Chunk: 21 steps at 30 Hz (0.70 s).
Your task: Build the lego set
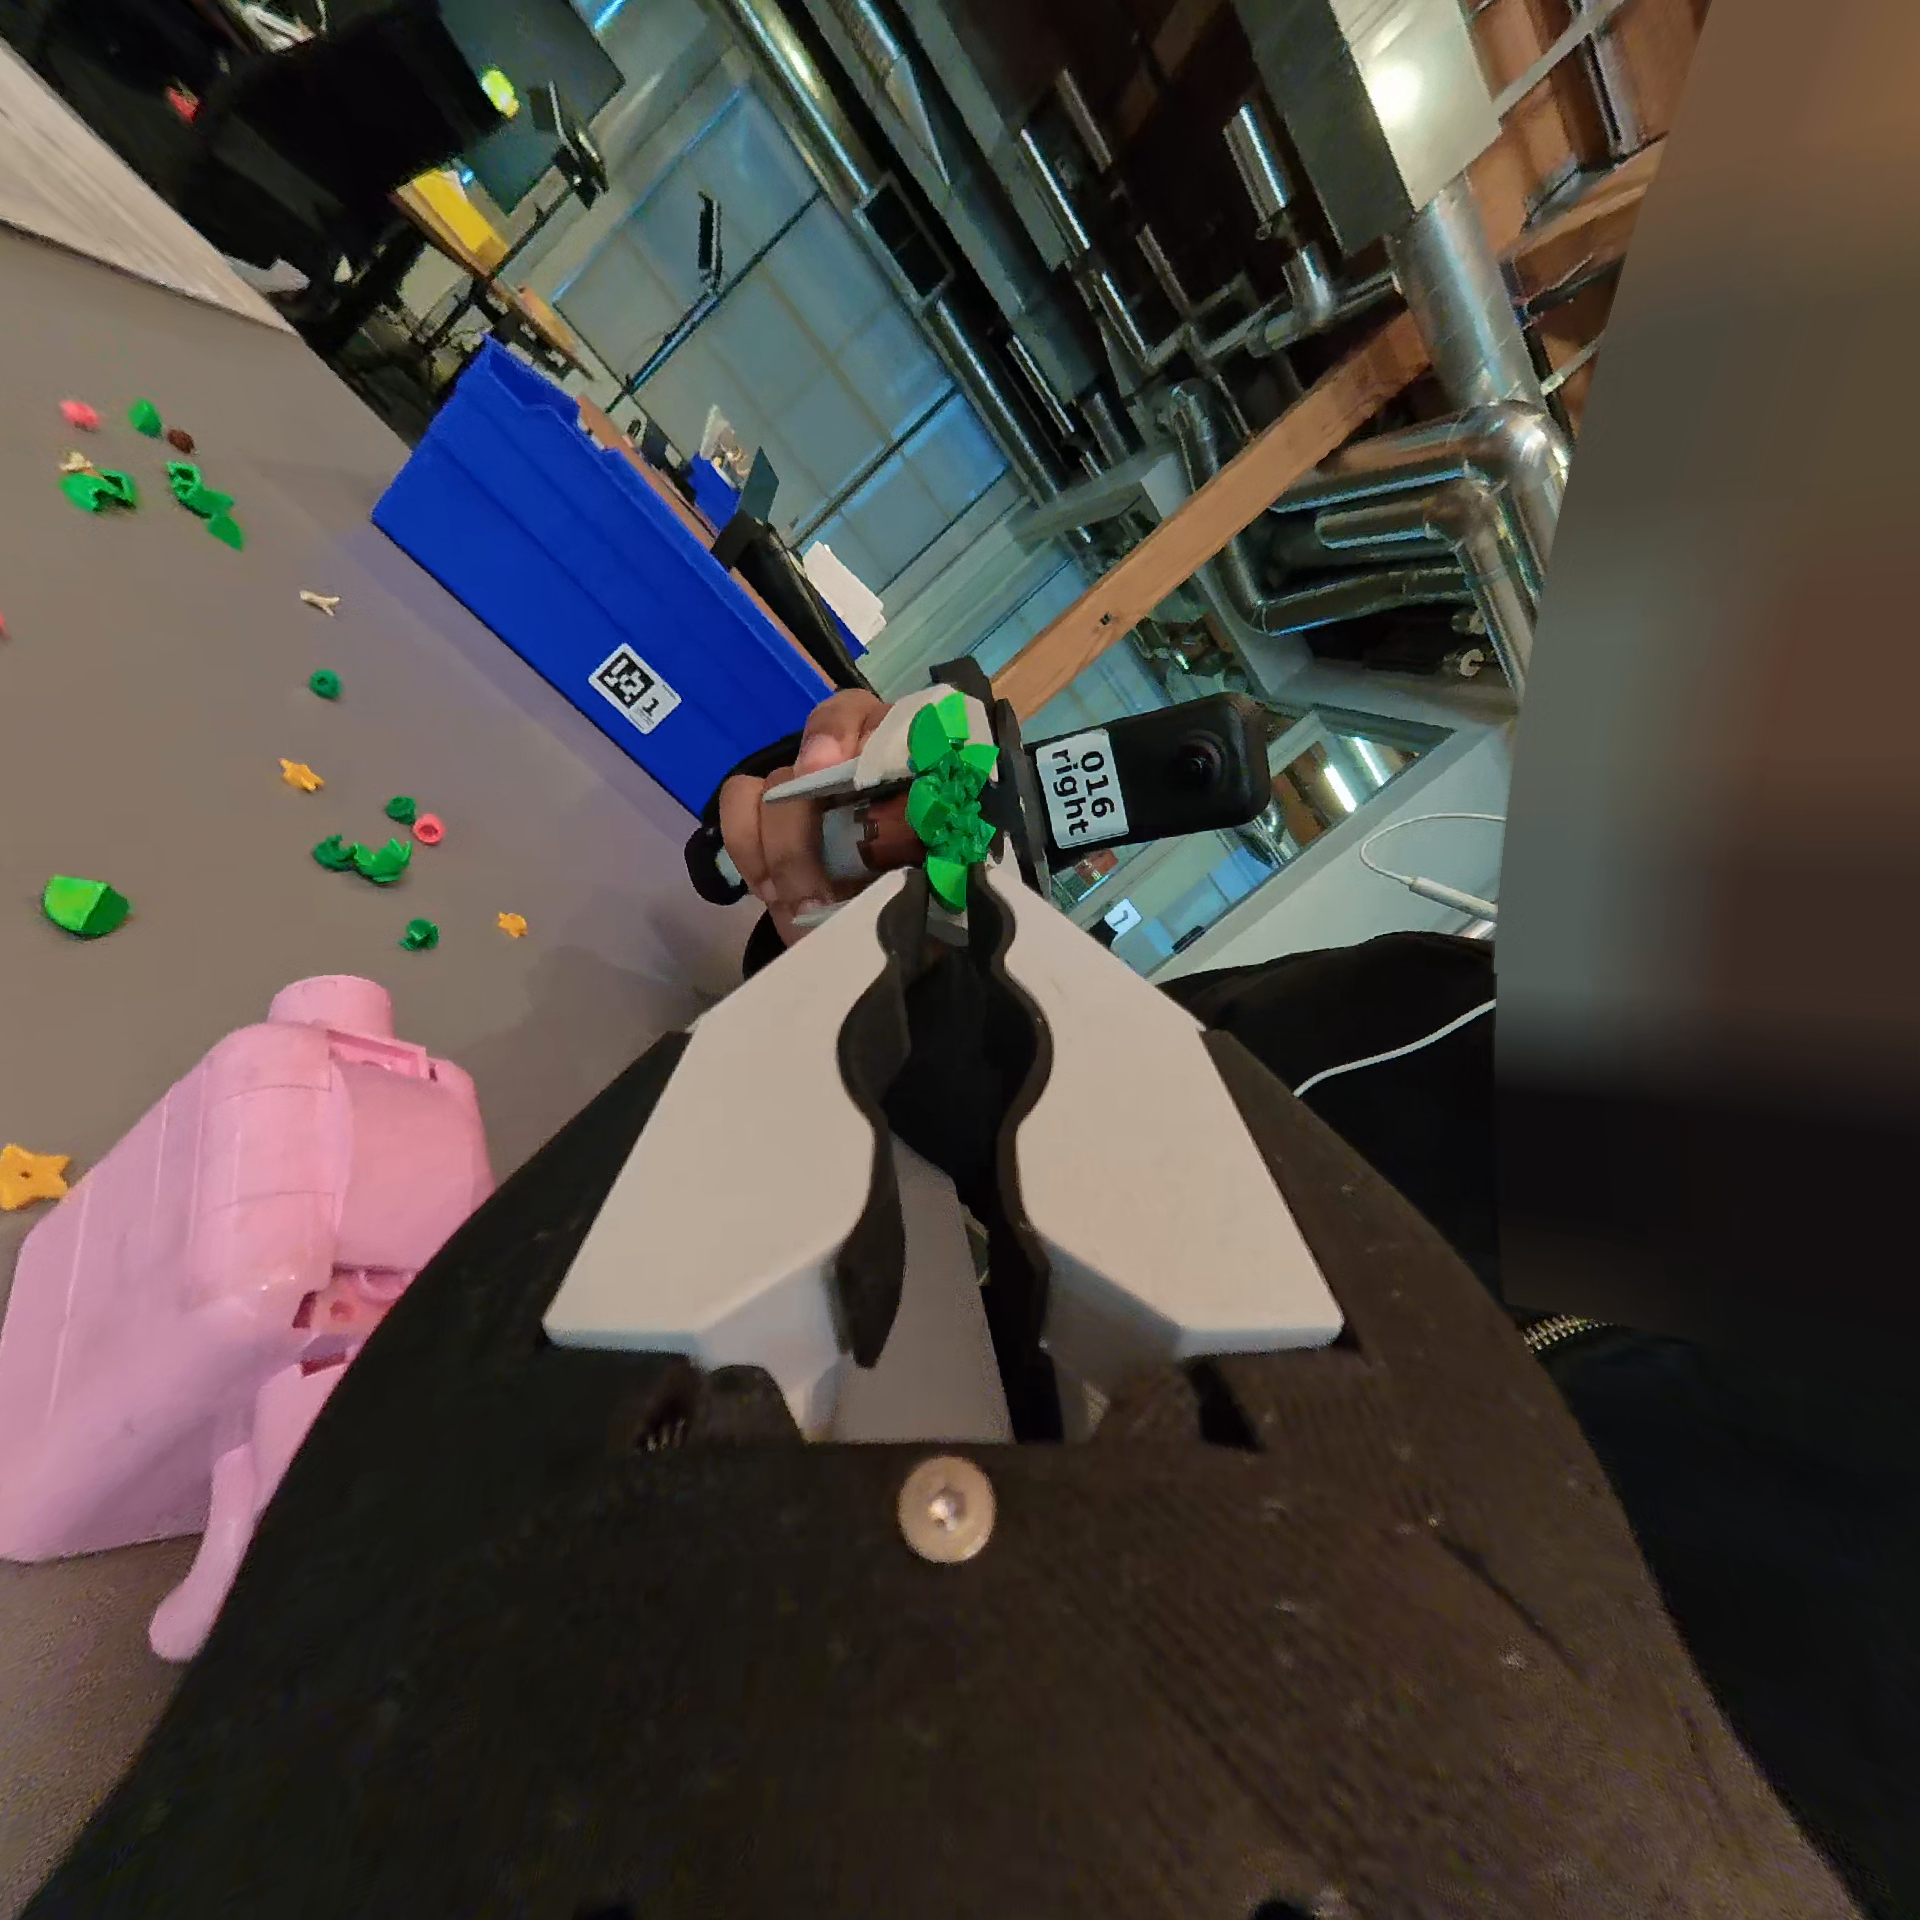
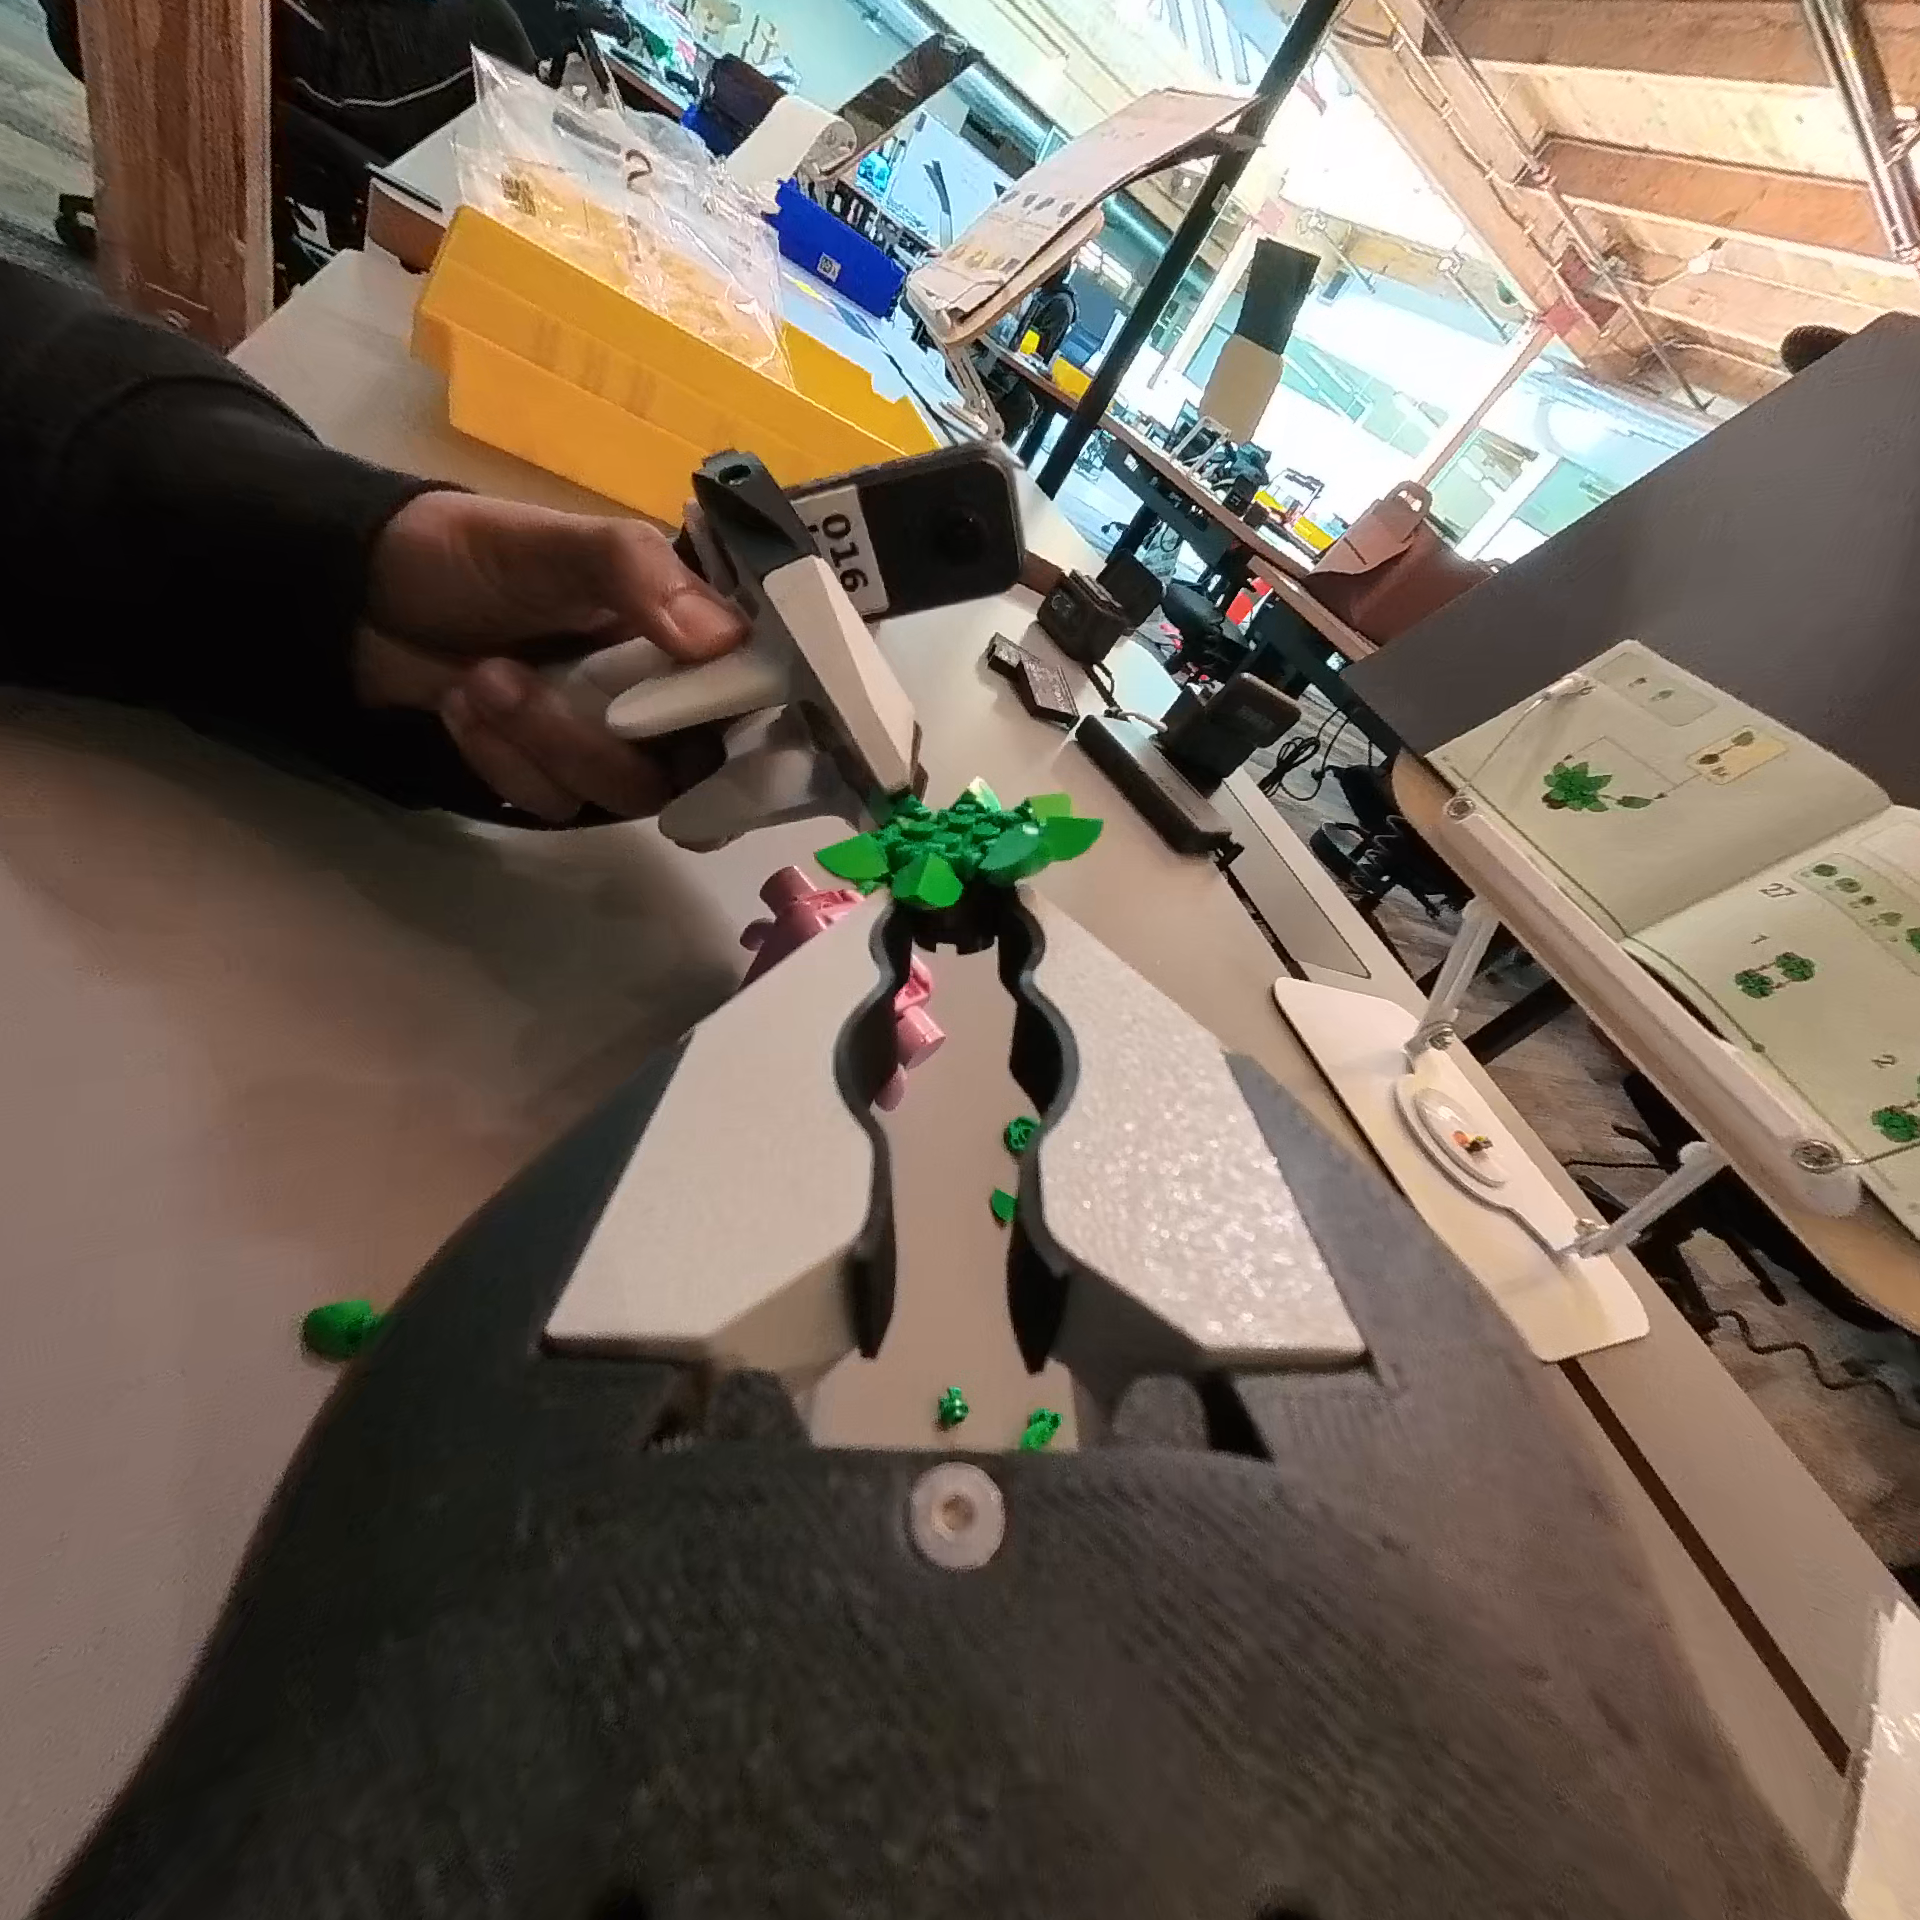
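Note:
A green leafy Lego cluster (image 2: 961, 836) sits on a dark round base. My right gripper (image 2: 956, 920) is shut on that base and holds the cluster up above the table. My left gripper (image 1: 948, 906) is nearly shut, with a small green leaf (image 1: 948, 875) at its tips, pressed against the edge of the cluster (image 1: 951, 795). In the right wrist view the left gripper (image 2: 894, 784) touches the cluster's far left edge. A pink Lego body (image 1: 239, 1247) stands on the grey table (image 1: 208, 675) below and shows behind my right fingers (image 2: 800, 904).
Loose green pieces (image 1: 88, 904), yellow stars (image 1: 301, 774) and small pink bits lie scattered on the table. A blue bin (image 1: 582, 582) stands at its far edge. A yellow bin (image 2: 623, 384) holds plastic bags. An open instruction booklet (image 2: 1662, 883) rests on a stand at the right. Both grippers' tips are close together, under 4 cm apart.

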Available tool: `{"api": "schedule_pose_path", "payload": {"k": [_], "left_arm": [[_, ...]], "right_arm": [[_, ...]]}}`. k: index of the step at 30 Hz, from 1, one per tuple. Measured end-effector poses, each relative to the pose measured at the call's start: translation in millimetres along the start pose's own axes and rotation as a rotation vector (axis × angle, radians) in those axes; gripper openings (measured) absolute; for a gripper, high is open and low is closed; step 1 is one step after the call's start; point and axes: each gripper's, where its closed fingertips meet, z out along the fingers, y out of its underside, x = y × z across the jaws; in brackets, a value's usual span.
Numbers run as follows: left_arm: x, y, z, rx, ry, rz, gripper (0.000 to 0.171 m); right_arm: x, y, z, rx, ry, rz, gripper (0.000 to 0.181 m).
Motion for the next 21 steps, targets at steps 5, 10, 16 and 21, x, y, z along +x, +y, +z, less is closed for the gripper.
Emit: {"api": "schedule_pose_path", "payload": {"k": [5, 10, 16, 21], "left_arm": [[0.0, -1.0, -0.2, 0.017, 0.039, -0.056, 0.004], [-1.3, 2.2, -0.3, -0.02, 0.033, -0.076, 0.004], [-8.6, 16.0, -5.6, -0.164, -0.043, -0.051, 0.003], [-10.5, 23.2, -5.8, -0.214, -0.055, -0.061, 0.003]], "right_arm": [[0.3, -0.1, -0.2, -0.009, 0.015, -0.035, 0.014], [-2.7, 2.4, -0.9, -0.035, -0.002, -0.085, 0.014], [-15.6, 11.7, 0.6, -0.085, -0.066, -0.155, 0.014], [-20.6, 15.4, -0.3, -0.086, -0.108, -0.13, 0.014]]}}
